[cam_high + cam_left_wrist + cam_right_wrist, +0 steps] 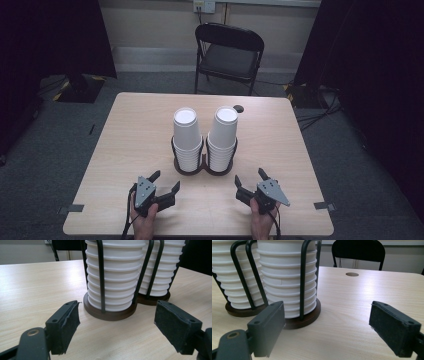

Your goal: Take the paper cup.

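**Both grippers wide open in front of the cup stacks, nothing picked up yet**

The left gripper (165, 182) has its fingers (65, 326) spread wide with only bare table between them; they hold nothing. The right gripper (248, 177) stands the same way, its fingers (267, 328) far apart and empty. Both rest low over the near part of the table (125, 145), each held in a hand that comes in from the near edge.

Just beyond the fingers, at the middle of the table, sits a dark double holder (202, 167) with wire uprights. It carries two stacks of white paper cups turned upside down: the left stack (186, 135) ahead of the left gripper, the right stack (222, 135) ahead of the right gripper. The stacks stand side by side, close together, each in its own ring.

Judging from this, the work is at its start: no cup has been lifted off, none stands loose on the table, and the reach to a stack is yet to come. A black folding chair (229, 52) stands behind the table.
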Demonstrator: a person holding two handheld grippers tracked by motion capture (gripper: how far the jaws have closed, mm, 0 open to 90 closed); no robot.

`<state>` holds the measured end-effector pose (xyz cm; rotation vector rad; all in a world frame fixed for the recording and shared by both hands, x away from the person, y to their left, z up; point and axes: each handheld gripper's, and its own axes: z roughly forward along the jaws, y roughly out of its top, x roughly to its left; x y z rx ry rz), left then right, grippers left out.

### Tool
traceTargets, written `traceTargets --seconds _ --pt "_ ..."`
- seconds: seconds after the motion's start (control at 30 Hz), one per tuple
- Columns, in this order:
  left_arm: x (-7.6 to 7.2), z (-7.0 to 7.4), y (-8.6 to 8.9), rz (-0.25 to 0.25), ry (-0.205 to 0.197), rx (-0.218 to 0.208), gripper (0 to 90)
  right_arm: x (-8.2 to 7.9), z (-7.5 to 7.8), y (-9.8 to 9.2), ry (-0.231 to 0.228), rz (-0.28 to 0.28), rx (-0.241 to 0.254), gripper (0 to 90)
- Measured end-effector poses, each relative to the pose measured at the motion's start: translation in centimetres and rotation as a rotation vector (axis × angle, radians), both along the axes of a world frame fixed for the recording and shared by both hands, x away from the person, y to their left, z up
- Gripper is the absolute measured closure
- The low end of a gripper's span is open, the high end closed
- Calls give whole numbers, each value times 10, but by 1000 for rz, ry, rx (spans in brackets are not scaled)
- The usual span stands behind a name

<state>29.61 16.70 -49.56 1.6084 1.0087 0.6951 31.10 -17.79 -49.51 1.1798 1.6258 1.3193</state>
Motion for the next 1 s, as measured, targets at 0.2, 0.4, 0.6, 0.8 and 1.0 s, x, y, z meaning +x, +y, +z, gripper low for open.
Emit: traceTargets --seconds 0.2,0.4,0.6,0.8,1.0 --pt "0 0 0 -11 11 -9 197 -1 0 -1 -2 8 2 128" --pt "-1 1 3 -14 27 -28 187 -1 0 0 1 5 -5 129" --pt "-3 4 5 -48 40 -57 173 -1 0 1 10 10 -18 131" --pt "-8 11 8 -56 11 -86 168 -3 0 2 7 15 -30 131" --pt "-7 19 2 -85 -5 -56 169 -3 0 2 7 21 -27 132"
